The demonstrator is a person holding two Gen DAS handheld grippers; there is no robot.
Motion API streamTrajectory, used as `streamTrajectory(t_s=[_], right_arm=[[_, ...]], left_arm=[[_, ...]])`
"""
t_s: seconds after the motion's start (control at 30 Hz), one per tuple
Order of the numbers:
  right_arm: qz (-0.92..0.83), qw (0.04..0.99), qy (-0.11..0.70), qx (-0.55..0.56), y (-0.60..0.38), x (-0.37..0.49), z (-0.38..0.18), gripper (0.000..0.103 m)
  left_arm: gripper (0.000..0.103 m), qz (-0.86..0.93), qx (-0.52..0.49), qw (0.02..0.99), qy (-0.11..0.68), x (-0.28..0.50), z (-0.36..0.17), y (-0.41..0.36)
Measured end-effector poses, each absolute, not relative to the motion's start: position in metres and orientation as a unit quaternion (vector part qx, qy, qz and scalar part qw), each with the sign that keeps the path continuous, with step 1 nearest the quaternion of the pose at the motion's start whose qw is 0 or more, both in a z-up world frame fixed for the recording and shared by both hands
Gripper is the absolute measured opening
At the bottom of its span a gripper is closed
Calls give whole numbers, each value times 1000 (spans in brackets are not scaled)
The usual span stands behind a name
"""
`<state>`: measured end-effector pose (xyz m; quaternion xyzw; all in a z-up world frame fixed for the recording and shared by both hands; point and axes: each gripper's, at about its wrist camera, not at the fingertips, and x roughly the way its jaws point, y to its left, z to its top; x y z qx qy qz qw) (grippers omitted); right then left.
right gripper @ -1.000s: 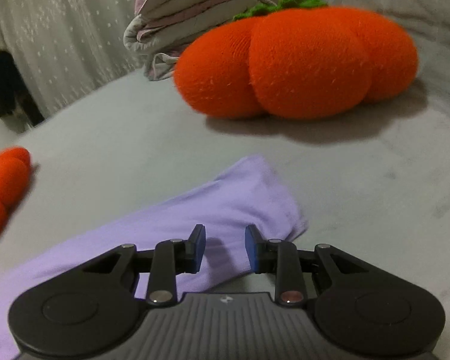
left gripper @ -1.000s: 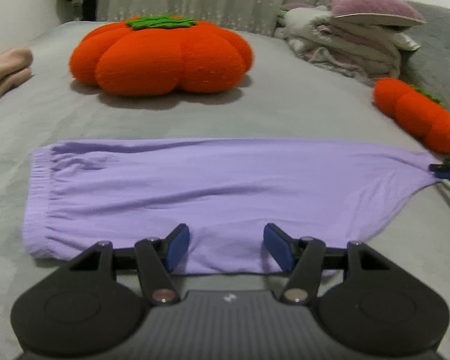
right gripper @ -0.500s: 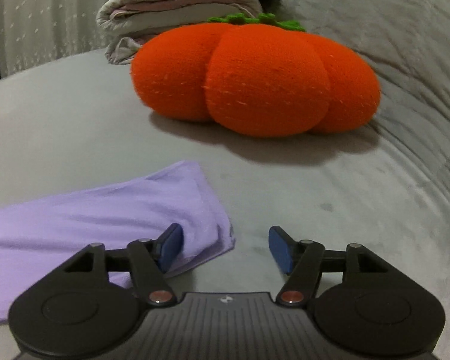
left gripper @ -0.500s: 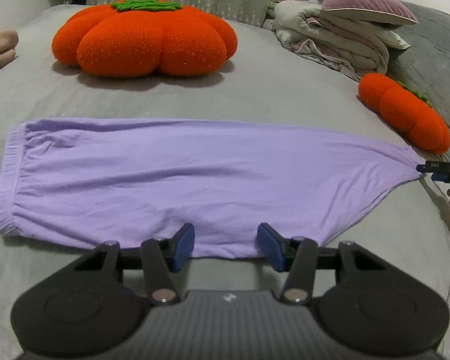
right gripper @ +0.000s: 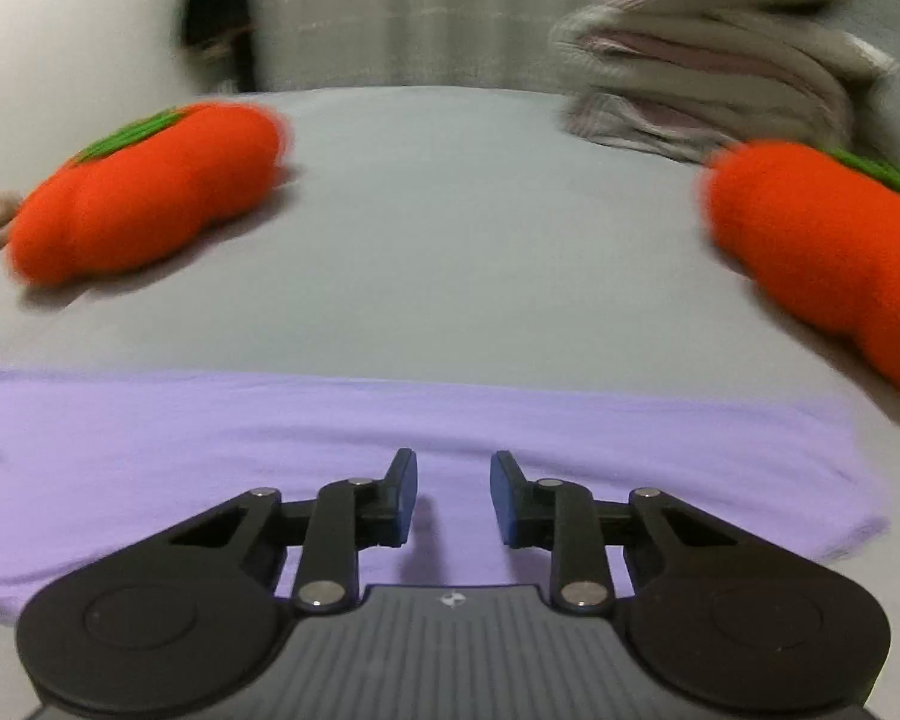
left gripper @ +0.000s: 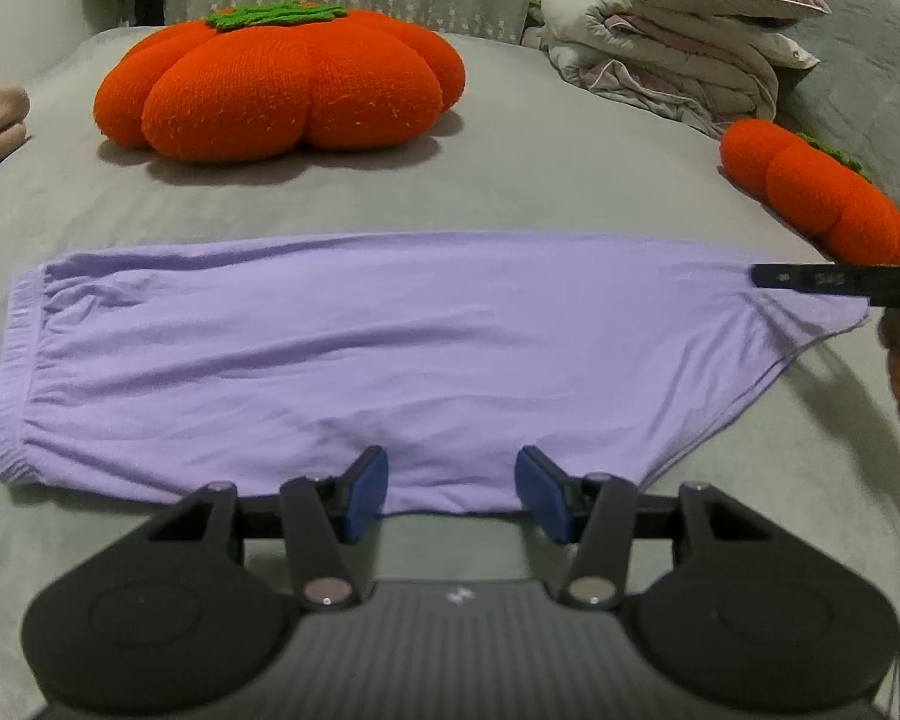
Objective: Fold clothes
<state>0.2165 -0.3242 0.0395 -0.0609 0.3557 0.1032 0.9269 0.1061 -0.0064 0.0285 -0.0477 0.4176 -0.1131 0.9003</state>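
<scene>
Lying flat on grey bed (left gripper: 510, 192), lilac garment (left gripper: 390, 348), no legible writing, both hand-held grippers released

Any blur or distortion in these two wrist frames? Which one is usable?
Left wrist view: sharp, with fisheye bowing at the edges; the purple garment and large pumpkin cushion are crisp, soft shadow under the cushion. Right wrist view: motion-smeared, both pumpkin cushions and the bedding pile streaked; only the right gripper stays sharp.

both wrist views low, close, angled down, sharing purple garment (left gripper: 390, 354)
</scene>
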Motion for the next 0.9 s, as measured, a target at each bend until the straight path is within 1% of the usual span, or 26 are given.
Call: streamTrajectory(t_s=[0.07, 0.2, 0.43, 0.73, 0.9], right_arm=[[121, 923, 356, -74, -302, 216, 36, 27], [115, 917, 374, -80, -290, 231, 19, 27], [80, 925, 366, -63, -299, 242, 18, 27], [17, 932, 353, -75, -299, 273, 15, 27], [-9, 932, 352, -89, -296, 281, 15, 27]], left_arm=[[49, -114, -45, 900, 418, 106, 29, -7], [49, -114, -44, 900, 418, 106, 29, -7], [50, -115, -34, 900, 418, 103, 28, -12], [50, -121, -14, 900, 419, 98, 28, -20], [53, -126, -13, 898, 421, 98, 28, -19]])
